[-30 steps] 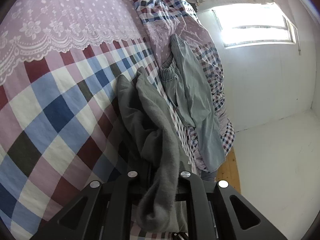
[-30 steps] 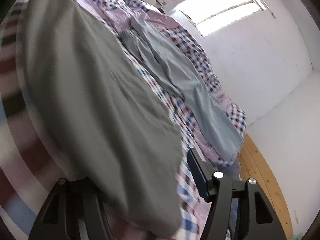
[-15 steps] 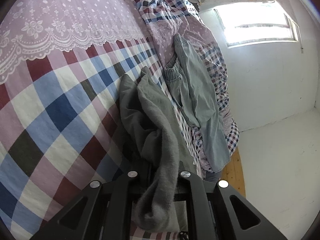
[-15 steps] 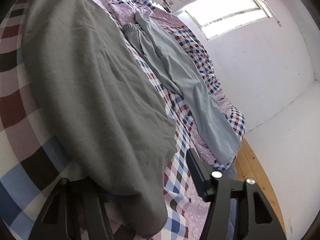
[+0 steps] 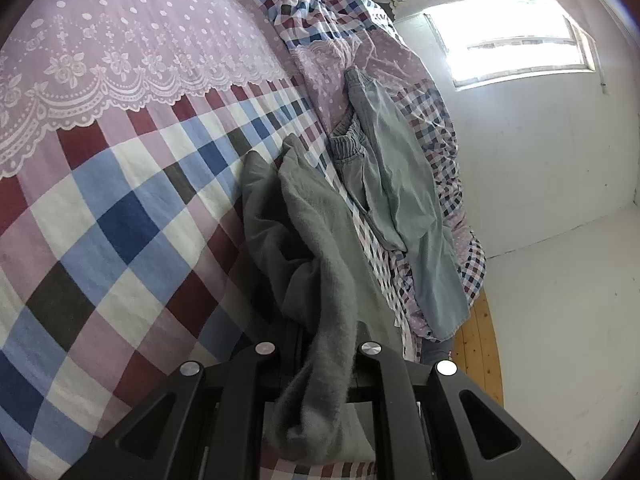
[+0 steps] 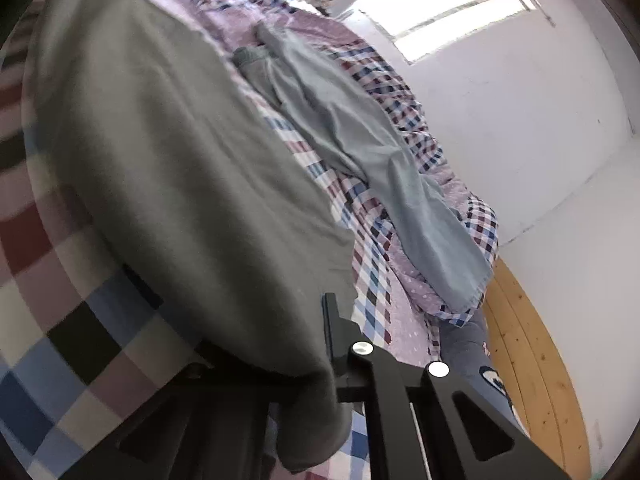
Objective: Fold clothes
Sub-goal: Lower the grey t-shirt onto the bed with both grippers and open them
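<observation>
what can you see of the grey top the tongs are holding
The grey top is a soft, fleecy-looking garment, plain, with no print showing. It lies rumpled on the checked bedspread. One bunched edge runs between the left tongs, which are shut on it. In the right wrist view it spreads as a broad sheet, draping over the right tongs, whose grip is hidden. Pale blue trousers lie beside it, apart.

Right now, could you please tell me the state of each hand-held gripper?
Left hand-held gripper: shut on the grey garment.
Right hand-held gripper: jaws apart, grey garment draped over its left finger; whether it grips cannot be told.
</observation>
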### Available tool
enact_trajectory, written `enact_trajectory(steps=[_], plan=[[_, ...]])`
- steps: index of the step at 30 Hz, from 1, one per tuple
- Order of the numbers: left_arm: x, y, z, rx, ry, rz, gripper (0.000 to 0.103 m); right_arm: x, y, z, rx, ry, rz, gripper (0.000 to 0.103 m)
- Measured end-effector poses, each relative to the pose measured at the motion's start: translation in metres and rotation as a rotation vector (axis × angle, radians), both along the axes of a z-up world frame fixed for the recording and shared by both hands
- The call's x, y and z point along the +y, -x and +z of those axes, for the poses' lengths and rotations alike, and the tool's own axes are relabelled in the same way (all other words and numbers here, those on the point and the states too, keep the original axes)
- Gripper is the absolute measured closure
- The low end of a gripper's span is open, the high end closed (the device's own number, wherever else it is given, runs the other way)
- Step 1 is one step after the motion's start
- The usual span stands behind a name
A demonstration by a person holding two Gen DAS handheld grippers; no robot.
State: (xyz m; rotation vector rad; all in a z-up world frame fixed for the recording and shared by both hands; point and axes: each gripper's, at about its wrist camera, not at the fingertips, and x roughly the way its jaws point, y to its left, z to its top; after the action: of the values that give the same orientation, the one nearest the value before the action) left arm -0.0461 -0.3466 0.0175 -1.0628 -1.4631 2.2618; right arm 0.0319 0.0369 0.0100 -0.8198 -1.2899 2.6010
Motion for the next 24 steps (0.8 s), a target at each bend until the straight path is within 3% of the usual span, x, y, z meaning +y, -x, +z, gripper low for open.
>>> enact_trajectory(steps=[12,19,24], plan=[[0.002,-0.037,0.028,0.066,0.039,-0.038,0.093,0.002,-0.049,0.051,0.087,0.075,-0.027,0.100],[0.005,-0.091,0.062,0.157,0.095,-0.093,0.093,0.007,-0.104,0.087,0.113,0.117,-0.039,0.100],[0.009,-0.138,0.093,0.215,0.127,-0.124,0.093,0.008,-0.161,0.129,0.143,0.137,-0.047,0.100]])
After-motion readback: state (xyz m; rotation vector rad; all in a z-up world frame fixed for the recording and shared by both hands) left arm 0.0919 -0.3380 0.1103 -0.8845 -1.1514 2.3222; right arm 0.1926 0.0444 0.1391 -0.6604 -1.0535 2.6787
